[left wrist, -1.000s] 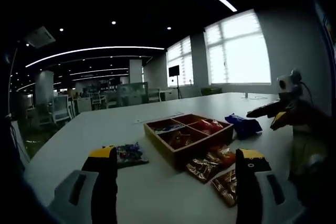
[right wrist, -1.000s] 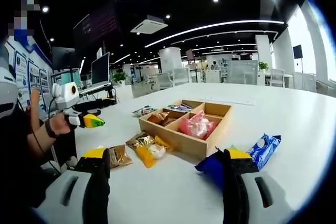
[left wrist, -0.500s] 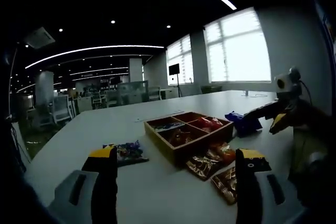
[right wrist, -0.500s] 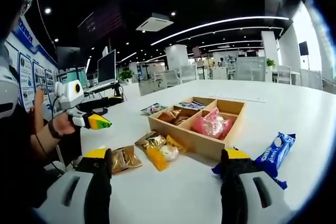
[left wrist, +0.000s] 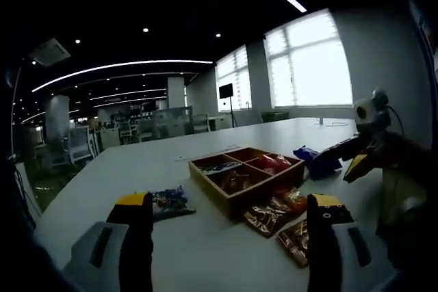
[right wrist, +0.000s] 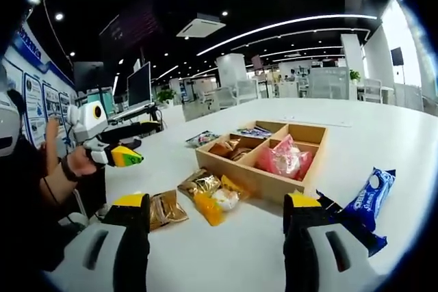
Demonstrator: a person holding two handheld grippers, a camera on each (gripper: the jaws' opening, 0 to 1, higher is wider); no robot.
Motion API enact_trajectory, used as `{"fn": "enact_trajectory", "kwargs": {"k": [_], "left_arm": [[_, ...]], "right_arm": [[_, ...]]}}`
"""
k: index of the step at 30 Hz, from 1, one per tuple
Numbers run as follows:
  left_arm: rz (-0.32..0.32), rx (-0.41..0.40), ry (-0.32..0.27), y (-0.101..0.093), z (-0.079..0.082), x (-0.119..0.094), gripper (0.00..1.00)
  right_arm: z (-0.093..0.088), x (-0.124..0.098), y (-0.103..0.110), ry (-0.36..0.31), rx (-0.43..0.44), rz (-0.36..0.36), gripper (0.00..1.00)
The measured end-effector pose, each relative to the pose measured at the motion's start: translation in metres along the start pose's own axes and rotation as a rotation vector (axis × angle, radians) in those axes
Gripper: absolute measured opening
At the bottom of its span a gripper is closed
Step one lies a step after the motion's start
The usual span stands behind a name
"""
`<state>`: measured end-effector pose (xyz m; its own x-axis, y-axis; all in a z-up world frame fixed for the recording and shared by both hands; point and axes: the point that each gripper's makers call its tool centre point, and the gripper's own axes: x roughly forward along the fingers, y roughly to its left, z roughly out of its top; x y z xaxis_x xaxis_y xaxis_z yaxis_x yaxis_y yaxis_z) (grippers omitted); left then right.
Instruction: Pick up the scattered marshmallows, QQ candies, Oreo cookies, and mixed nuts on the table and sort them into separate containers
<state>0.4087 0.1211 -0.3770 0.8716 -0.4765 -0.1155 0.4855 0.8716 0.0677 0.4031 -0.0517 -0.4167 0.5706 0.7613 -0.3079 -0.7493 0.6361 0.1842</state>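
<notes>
White office table (right wrist: 404,141) held the wooden tray (right wrist: 265,162); nut packets (right wrist: 205,193) lay loose before it, Oreo packs (right wrist: 369,200) beside my right gripper (right wrist: 215,237). Left gripper (left wrist: 229,237) likewise wide open, both empty.

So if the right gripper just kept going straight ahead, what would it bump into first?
Probably the orange-and-yellow snack packets lying on the table, then the wooden divided tray behind them; depth is hard to judge.

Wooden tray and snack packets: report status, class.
Both grippers open, holding nothing, left gripper, right gripper. Wooden tray partly filled; blue Oreo packets and nut packets on table. Nothing in the way.
</notes>
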Motion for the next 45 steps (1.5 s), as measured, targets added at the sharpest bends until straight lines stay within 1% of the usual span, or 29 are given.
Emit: {"fn": "enact_trajectory", "kwargs": {"k": [5,7,11,15,18,21,22,27,32,37,39,42,45], "left_arm": [[-0.003,0.002,0.005,0.000,-0.001,0.001,0.96],[-0.007,0.001,0.009,-0.001,-0.002,0.001,0.96],[-0.018,-0.011,-0.009,-0.002,0.000,0.000,0.96],[-0.014,0.006,0.001,-0.001,-0.001,0.001,0.96],[-0.022,0.005,0.003,-0.002,-0.002,0.002,0.96],[-0.029,0.003,0.004,-0.004,-0.003,0.003,0.96],[-0.030,0.003,0.006,-0.004,-0.004,0.003,0.96],[-0.041,0.010,0.013,-0.007,-0.006,0.004,0.96],[-0.050,0.010,0.013,-0.009,-0.008,0.004,0.96],[-0.075,0.012,0.012,-0.014,-0.009,0.004,0.96],[-0.091,0.015,0.008,-0.019,-0.008,0.005,0.96],[-0.097,0.021,0.006,-0.022,-0.010,0.006,0.96],[-0.098,0.025,0.010,-0.022,-0.010,0.006,0.96]], "right_arm": [[-0.004,0.008,0.000,0.019,0.011,0.004,0.71],[-0.006,0.011,-0.002,0.029,0.026,-0.009,0.71],[-0.003,0.013,-0.003,0.020,0.030,-0.008,0.68],[-0.004,0.018,-0.003,0.021,0.042,-0.004,0.67],[-0.005,0.021,-0.007,0.030,0.052,-0.019,0.64],[-0.005,0.025,-0.009,0.031,0.063,-0.022,0.59],[-0.005,0.027,-0.008,0.033,0.064,-0.019,0.55],[-0.011,0.035,-0.006,0.061,0.051,-0.015,0.50],[-0.013,0.041,-0.005,0.070,0.052,-0.001,0.44],[-0.016,0.046,-0.005,0.081,0.052,0.003,0.43],[-0.021,0.051,-0.009,0.102,0.050,-0.011,0.41],[-0.024,0.055,-0.010,0.112,0.032,-0.029,0.40],[-0.027,0.057,-0.010,0.128,0.018,-0.024,0.34]]}}
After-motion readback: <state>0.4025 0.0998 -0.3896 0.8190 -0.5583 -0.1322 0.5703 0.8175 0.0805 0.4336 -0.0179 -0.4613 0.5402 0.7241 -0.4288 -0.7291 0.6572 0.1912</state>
